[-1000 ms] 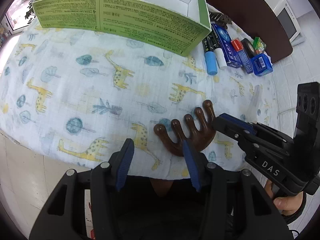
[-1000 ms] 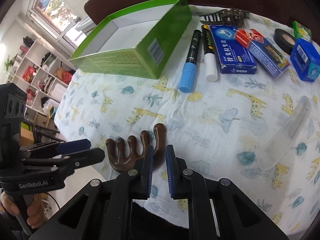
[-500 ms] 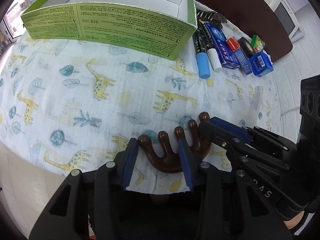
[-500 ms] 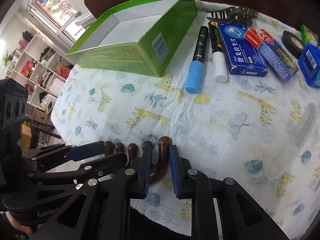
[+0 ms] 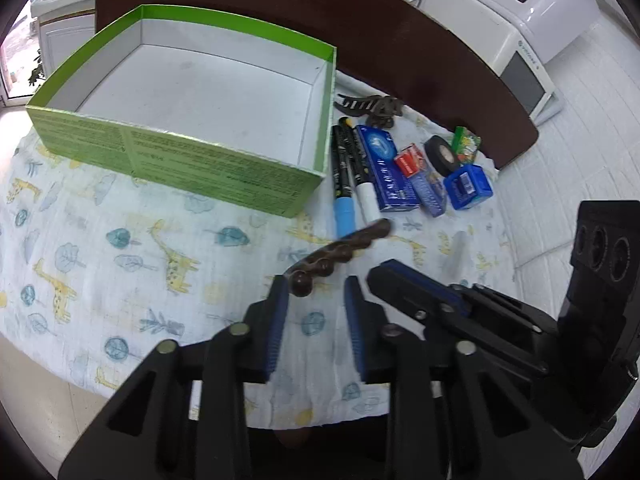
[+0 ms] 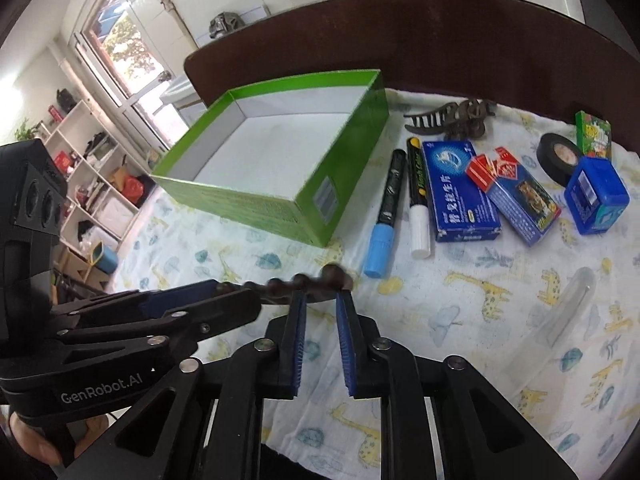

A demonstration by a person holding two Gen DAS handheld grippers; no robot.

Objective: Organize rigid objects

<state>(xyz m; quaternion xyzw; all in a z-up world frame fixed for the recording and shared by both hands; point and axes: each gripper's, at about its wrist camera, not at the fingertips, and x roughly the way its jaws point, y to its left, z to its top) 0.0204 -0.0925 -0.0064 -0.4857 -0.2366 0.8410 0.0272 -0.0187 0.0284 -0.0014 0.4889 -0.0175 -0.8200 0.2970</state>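
A brown wooden hand-shaped massager (image 5: 344,252) hangs edge-on just above the giraffe-print cloth (image 5: 120,248), held between both grippers. My left gripper (image 5: 316,300) has one knobbed end at its fingertips, and its jaws are closing on it. From the right, the right gripper (image 5: 380,276) meets the massager's other side. In the right wrist view my right gripper (image 6: 320,304) is shut on the massager (image 6: 316,276), and the left gripper (image 6: 236,296) grips its far end. The open green box (image 5: 224,176) stands behind, white inside and empty.
Right of the box (image 6: 248,208) lie two markers (image 6: 384,216), a blue carton (image 6: 460,192), a red-and-blue pack (image 6: 516,196), black tape (image 6: 560,156), a blue case (image 6: 596,196) and a hair claw (image 6: 456,118). A clear plastic piece (image 6: 560,320) lies near the right edge.
The massager lay flat on the cloth. Both grippers closed on it and rose, and it now hangs edge-on above the cloth. Both views tilted up toward the box.
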